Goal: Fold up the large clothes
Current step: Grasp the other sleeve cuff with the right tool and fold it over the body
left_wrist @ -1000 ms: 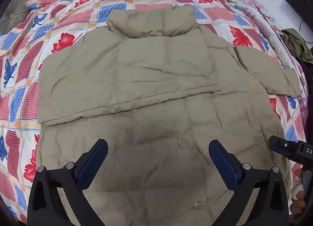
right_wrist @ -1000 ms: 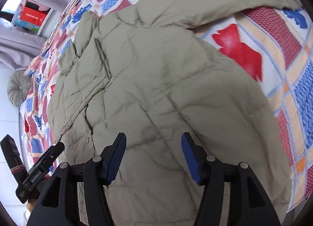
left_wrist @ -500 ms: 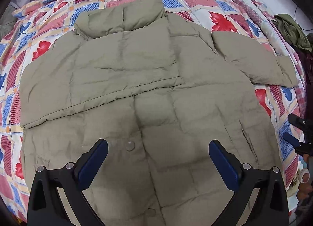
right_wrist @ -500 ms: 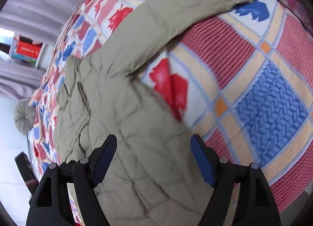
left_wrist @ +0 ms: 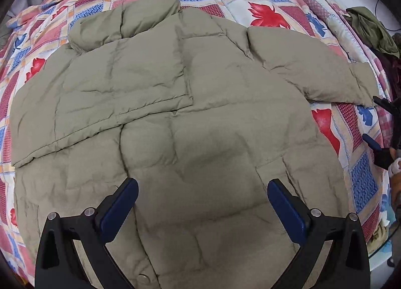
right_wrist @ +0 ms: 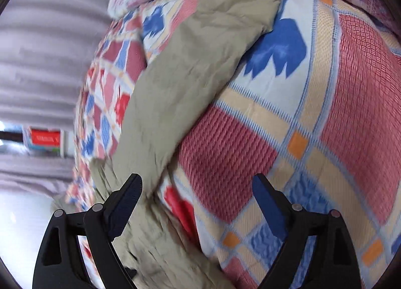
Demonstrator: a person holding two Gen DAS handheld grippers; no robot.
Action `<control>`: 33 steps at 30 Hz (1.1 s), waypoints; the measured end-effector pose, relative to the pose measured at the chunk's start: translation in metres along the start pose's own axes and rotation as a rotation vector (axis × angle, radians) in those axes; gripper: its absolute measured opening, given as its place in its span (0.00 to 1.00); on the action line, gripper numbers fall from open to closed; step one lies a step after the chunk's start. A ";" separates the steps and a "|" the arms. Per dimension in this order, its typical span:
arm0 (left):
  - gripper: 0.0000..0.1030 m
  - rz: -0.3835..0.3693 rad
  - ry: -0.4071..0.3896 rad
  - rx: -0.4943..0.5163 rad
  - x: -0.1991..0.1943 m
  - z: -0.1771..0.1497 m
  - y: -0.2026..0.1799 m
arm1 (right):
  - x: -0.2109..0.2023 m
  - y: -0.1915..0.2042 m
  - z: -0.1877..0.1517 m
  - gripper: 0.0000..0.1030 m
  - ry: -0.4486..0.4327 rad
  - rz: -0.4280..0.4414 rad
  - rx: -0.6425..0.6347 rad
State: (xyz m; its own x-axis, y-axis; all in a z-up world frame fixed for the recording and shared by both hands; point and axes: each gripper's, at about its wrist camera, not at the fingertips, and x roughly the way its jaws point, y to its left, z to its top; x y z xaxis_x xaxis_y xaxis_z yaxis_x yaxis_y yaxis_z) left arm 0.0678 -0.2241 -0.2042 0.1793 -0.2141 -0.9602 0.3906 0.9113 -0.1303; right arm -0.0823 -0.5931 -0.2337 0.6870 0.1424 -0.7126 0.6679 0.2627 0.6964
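Nearest to us, our left gripper [left_wrist: 202, 203] hangs over the lower half of the khaki puffer jacket [left_wrist: 175, 118], its blue pads spread wide with nothing between them and no cloth touched. Our right gripper [right_wrist: 198, 198] has just been opening its jaws and they now stand wide apart, empty, above the patterned quilt [right_wrist: 313, 103] just beside the jacket's outstretched sleeve [right_wrist: 195, 58]; in the left wrist view the same gripper shows as dark tips at the right edge, near that sleeve's cuff. The jacket lies flat in the middle of the bed, spread on the red, blue and cream quilt. One sleeve [left_wrist: 105, 93] is folded across the chest, the other reaches out to the right, and the collar [left_wrist: 125, 21] stands at the far end. Beyond the bed's right side an olive garment [left_wrist: 371, 31] lies crumpled, and a grey curtain [right_wrist: 50, 51] hangs blurred at the back.
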 end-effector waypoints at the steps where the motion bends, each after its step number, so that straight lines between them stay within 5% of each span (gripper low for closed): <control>1: 1.00 0.002 -0.001 -0.001 0.001 0.002 -0.002 | 0.002 -0.004 0.006 0.89 -0.010 0.015 0.031; 8: 1.00 0.026 -0.011 -0.017 0.005 0.013 -0.006 | 0.024 -0.041 0.064 0.89 -0.070 0.188 0.280; 13: 1.00 0.028 -0.021 -0.037 0.010 0.022 -0.011 | 0.038 -0.042 0.099 0.84 -0.091 0.234 0.331; 14: 1.00 0.027 -0.024 -0.041 0.011 0.024 -0.012 | 0.041 -0.042 0.105 0.78 -0.088 0.247 0.346; 18: 1.00 0.014 -0.033 -0.054 0.011 0.030 -0.012 | 0.055 -0.045 0.116 0.18 -0.035 0.271 0.421; 21: 1.00 0.012 -0.056 -0.049 0.005 0.034 -0.010 | 0.048 -0.031 0.118 0.07 -0.052 0.264 0.364; 27: 1.00 0.012 -0.088 -0.065 -0.009 0.039 0.011 | 0.031 0.030 0.110 0.06 -0.024 0.378 0.219; 33: 1.00 0.022 -0.117 -0.099 -0.023 0.034 0.045 | 0.035 0.139 0.073 0.06 0.063 0.480 -0.031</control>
State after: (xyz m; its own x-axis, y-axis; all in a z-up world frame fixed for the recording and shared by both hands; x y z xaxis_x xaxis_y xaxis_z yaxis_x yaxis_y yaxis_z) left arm 0.1116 -0.1903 -0.1797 0.2933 -0.2277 -0.9285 0.2956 0.9452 -0.1385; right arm 0.0555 -0.6217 -0.1557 0.8961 0.3120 -0.3158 0.2702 0.1811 0.9456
